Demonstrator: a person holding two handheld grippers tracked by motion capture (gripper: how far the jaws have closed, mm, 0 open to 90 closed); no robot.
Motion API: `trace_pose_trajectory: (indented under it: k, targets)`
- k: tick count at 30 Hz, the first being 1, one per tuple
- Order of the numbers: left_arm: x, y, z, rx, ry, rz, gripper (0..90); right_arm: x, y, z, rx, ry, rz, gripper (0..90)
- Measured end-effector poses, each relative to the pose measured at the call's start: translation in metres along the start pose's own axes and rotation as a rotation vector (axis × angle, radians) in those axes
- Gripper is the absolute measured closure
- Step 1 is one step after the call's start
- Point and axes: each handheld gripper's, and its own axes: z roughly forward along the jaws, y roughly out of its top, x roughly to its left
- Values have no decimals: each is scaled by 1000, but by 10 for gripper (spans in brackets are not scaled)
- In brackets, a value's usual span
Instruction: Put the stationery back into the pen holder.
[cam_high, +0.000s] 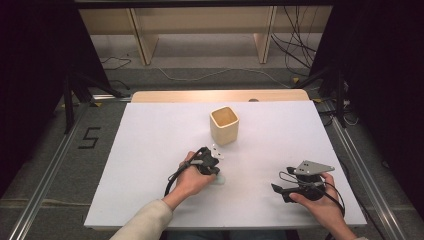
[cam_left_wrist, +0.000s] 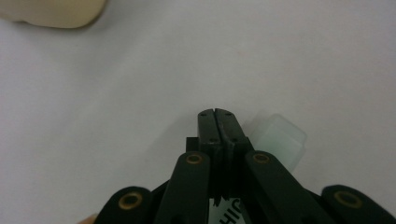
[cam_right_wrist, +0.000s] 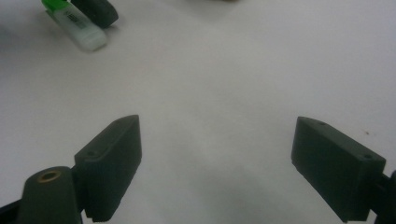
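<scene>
- A white rectangular worktop (cam_high: 150, 165) is seen from above, with a person's two forearms reaching in from the near edge.
- A cream square open-topped cup (cam_high: 224, 125) stands upright near the middle of the worktop, toward its far side.
- The left tongs (cam_high: 212, 167), black and held in the person's left hand (cam_high: 191, 179), rest low over the worktop, near the cup on its near side.
- In the left gripper view the left tongs (cam_left_wrist: 218, 122) are clenched, the two jaws pressed flat together with nothing between them.
- A translucent whitish plastic cap (cam_left_wrist: 280, 138) lies on the worktop just beside those closed jaws, on their right in that view.
- The right tongs (cam_high: 278, 190), held in the right hand (cam_high: 320, 200), sit near the front right of the worktop, well apart from the left tongs.
- In the right gripper view the right tongs (cam_right_wrist: 217, 165) are released, jaws spread wide over bare white surface.
- At the top left of that view lies a green-and-white marker pen (cam_right_wrist: 74, 21), blurred, with a dark jaw tip beside it.
</scene>
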Motion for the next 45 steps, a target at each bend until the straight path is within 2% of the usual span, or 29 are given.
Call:
trace_pose_trajectory:
  k: [5,13,22,25,29,33,35,37,41,45]
  targets:
    - [-12,-8,-7,7,-20,12,900,0,0,0,5,2,-4,169]
    - [-23,-20,-16,8,-34,13,900,1,0,0,4,0,-3,169]
    - [-22,-25,-19,-23,-34,-2,898,2,0,1,9,3,-7,169]
    - [-21,-27,-26,-70,-1,-18,837,2,0,1,10,7,-14,169]
    - [-16,-35,-45,-135,39,-53,761,4,2,1,7,14,-21,170]
    - [-10,-50,-61,-196,46,-66,617,8,4,1,6,18,-32,170]
    - [-7,-59,-68,-222,64,-80,561,10,6,1,10,23,-35,170]
    - [-3,-67,-74,-237,76,-96,504,11,7,2,8,25,-44,170]
    - [4,-79,-85,-265,111,-154,400,13,9,3,9,31,-47,170]
    - [11,-91,-92,-275,146,-196,308,15,9,4,11,39,-46,170]
